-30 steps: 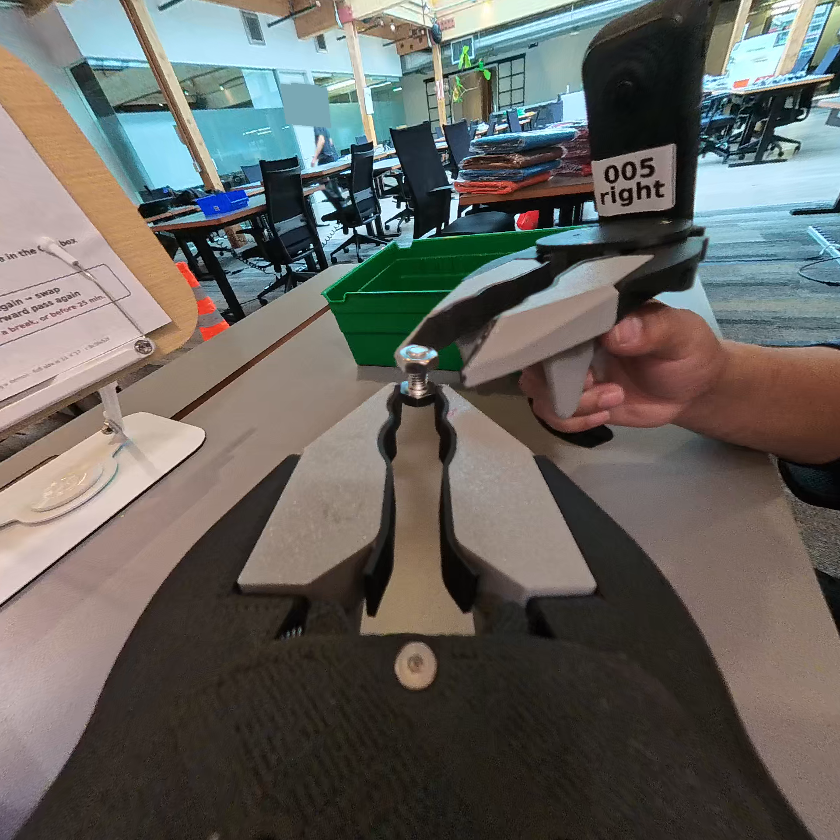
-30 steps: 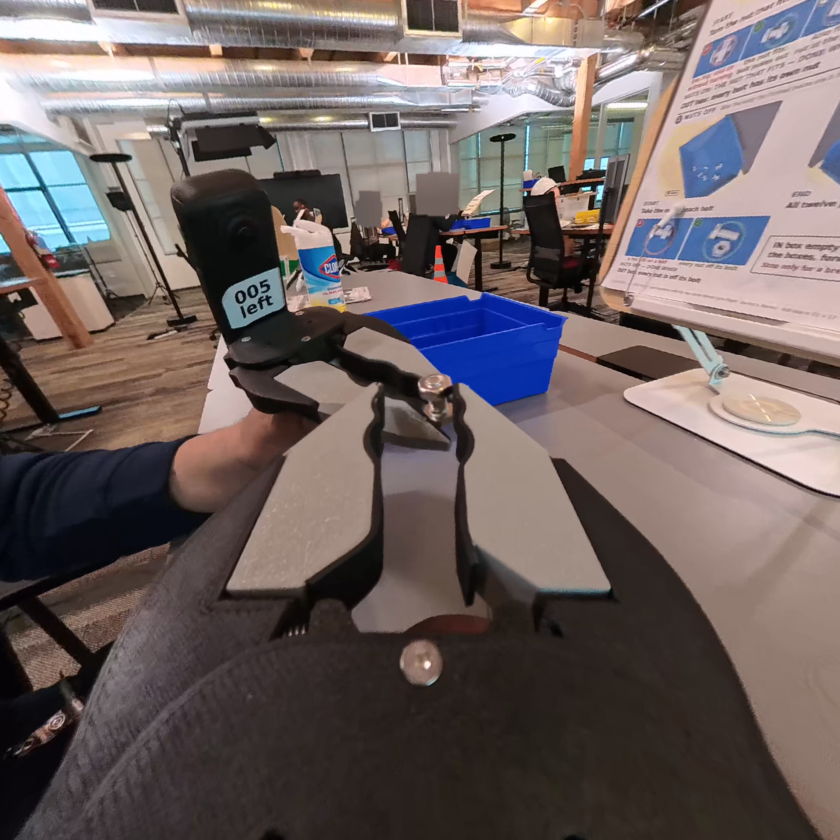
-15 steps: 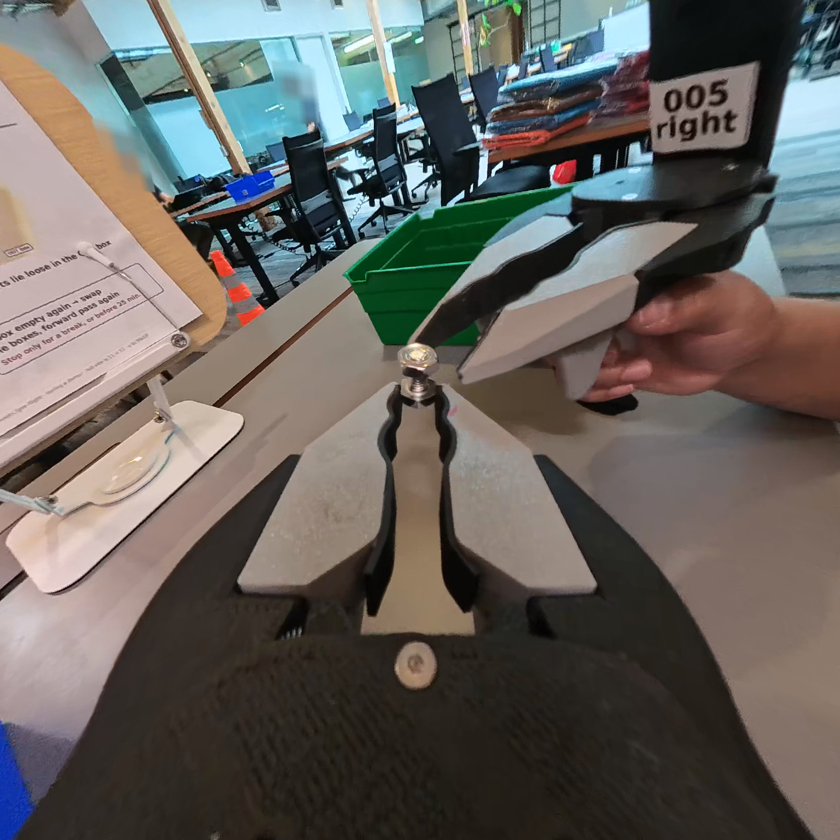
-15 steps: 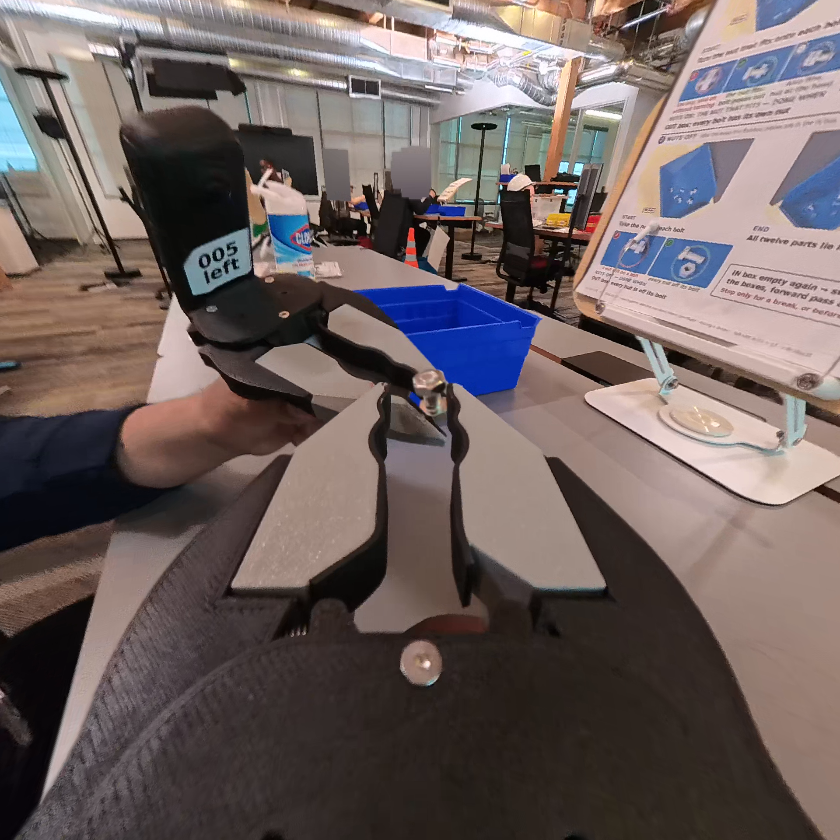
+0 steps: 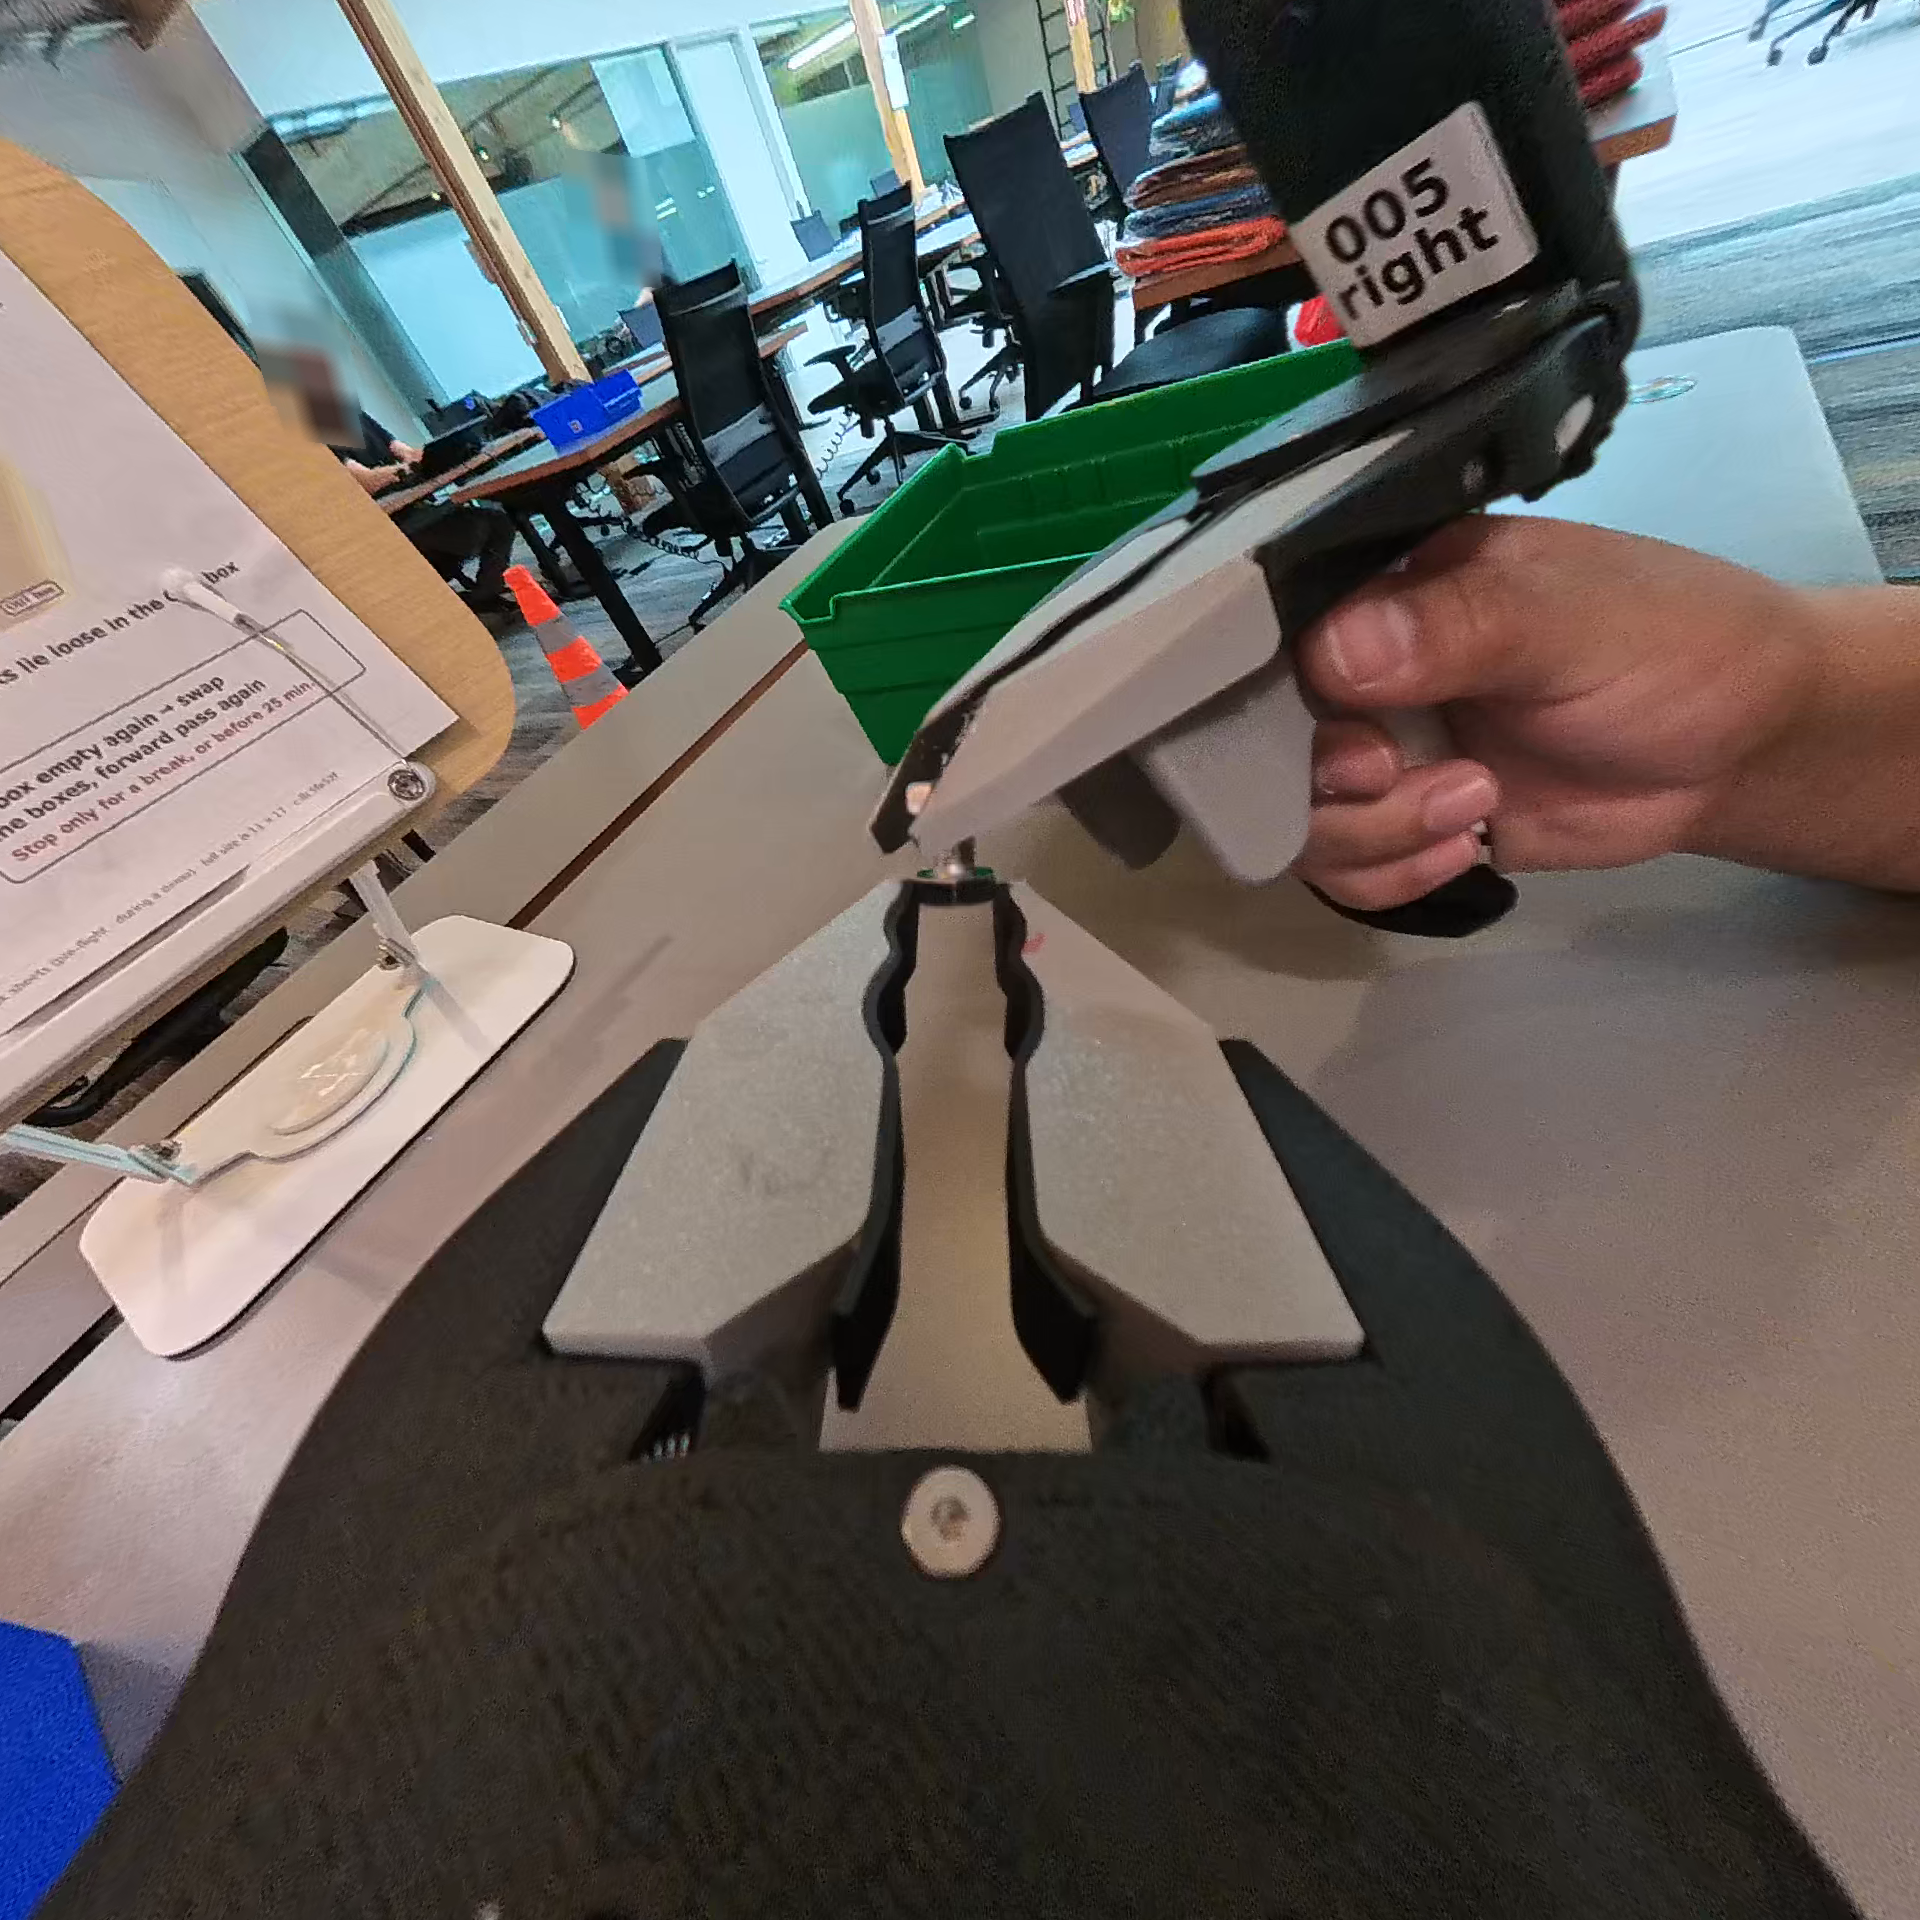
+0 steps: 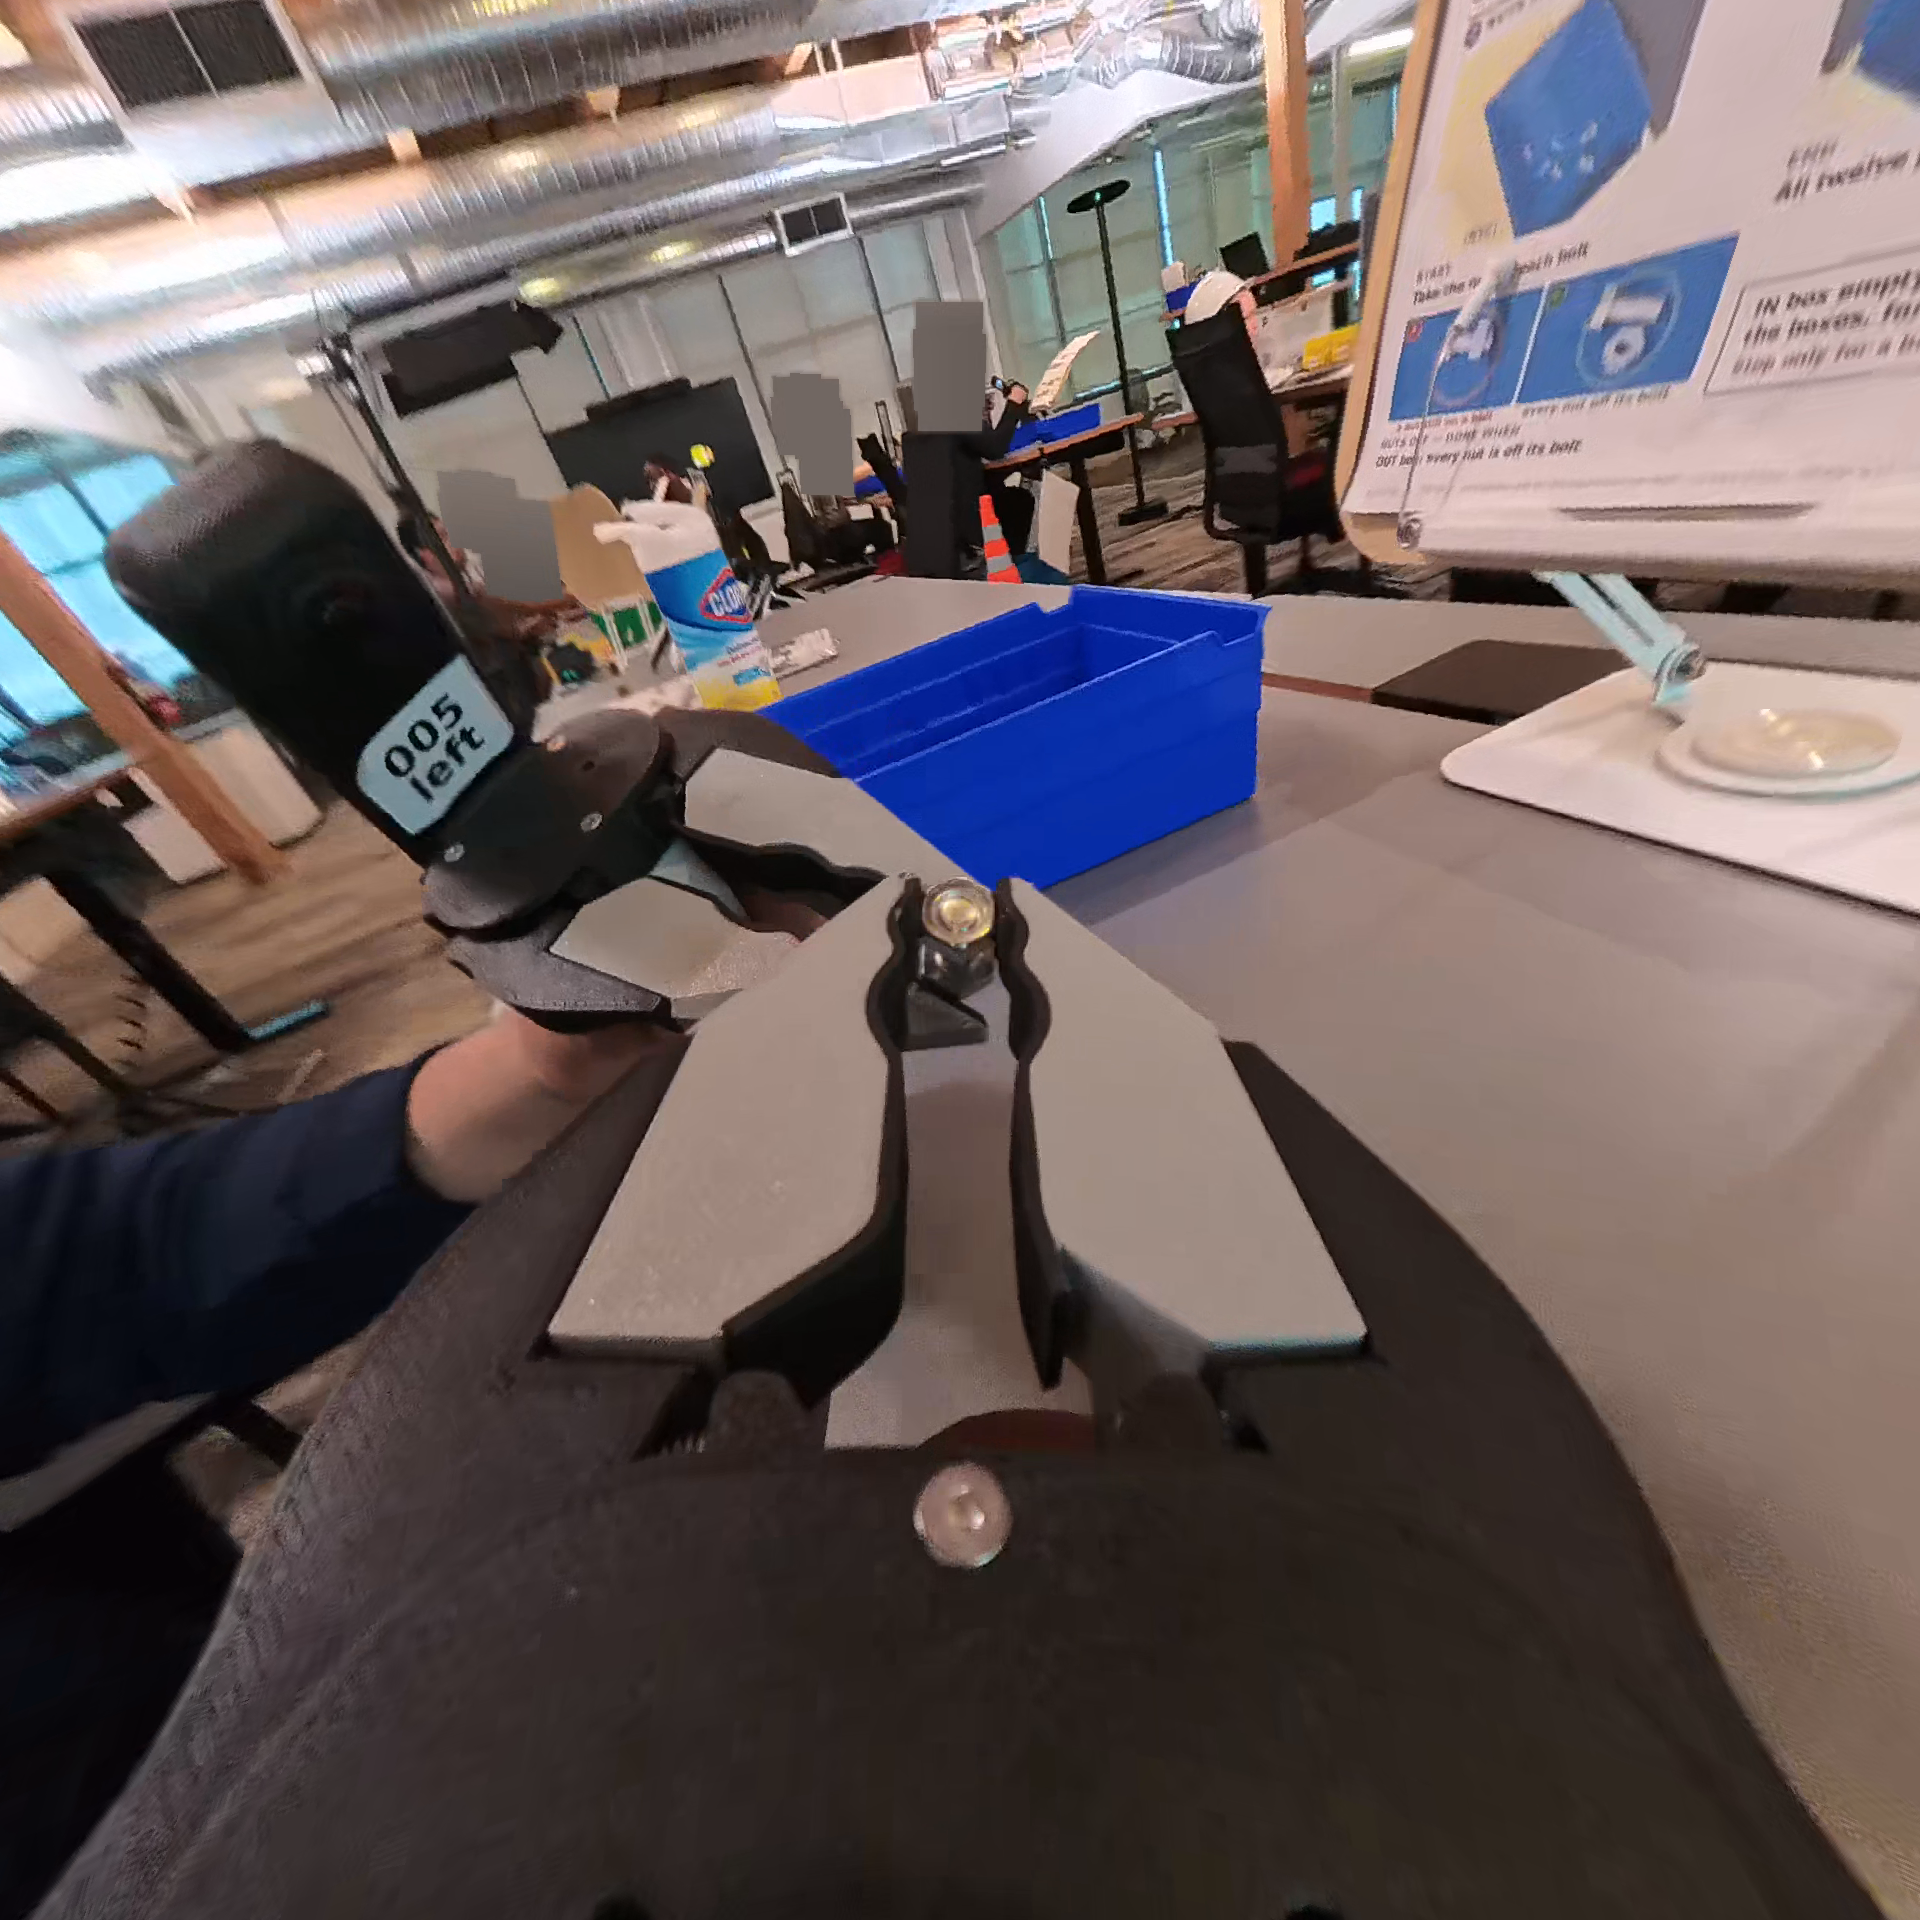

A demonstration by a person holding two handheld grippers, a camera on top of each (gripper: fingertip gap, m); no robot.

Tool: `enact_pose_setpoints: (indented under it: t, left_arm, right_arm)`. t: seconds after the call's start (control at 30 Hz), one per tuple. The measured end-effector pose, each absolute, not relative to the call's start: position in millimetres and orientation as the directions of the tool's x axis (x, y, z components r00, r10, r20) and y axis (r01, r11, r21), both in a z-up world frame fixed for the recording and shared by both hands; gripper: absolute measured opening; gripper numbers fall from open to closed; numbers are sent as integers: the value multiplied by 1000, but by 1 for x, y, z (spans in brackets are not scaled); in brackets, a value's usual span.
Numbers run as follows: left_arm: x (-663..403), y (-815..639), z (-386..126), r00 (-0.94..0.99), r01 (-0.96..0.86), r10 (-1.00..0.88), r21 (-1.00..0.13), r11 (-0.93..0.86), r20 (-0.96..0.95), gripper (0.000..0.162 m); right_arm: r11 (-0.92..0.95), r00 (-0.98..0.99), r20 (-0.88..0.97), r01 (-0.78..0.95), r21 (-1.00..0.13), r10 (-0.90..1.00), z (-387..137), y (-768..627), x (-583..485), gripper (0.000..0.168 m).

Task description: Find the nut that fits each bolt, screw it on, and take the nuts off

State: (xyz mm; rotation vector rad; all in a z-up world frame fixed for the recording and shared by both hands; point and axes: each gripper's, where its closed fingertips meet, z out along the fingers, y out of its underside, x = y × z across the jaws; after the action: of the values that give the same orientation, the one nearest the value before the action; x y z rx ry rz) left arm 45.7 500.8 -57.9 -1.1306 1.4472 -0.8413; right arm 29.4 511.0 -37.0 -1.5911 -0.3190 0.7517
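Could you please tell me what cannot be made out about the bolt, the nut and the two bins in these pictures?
- Left wrist view: the bolt is mostly covered by the right gripper; its head is hidden.
- Right wrist view: the nut is dark and small; thread engagement is unreadable.
- Green bin: the floor is hidden by the right gripper.
- Blue bin: the near wall hides the floor.

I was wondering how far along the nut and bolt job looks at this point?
Mid-step. In hand: the left gripper is shut on the bolt's lower end, and the right gripper is shut on its top, apparently turning. Whether a nut is going on or coming off can't be told. The blue bin and green bin show no parts, so what remains is unclear.
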Motion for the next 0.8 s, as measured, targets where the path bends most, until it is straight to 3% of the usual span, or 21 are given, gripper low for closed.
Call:
enact_pose_setpoints:
  t: [0.8]
  left_arm:
    - [49, 500, -63, 36, -235, -940, -917, 323, -341, 20]
  right_arm:
    - [-160, 772, -253, -196, -967, 583, -38, 512, 27, 11]
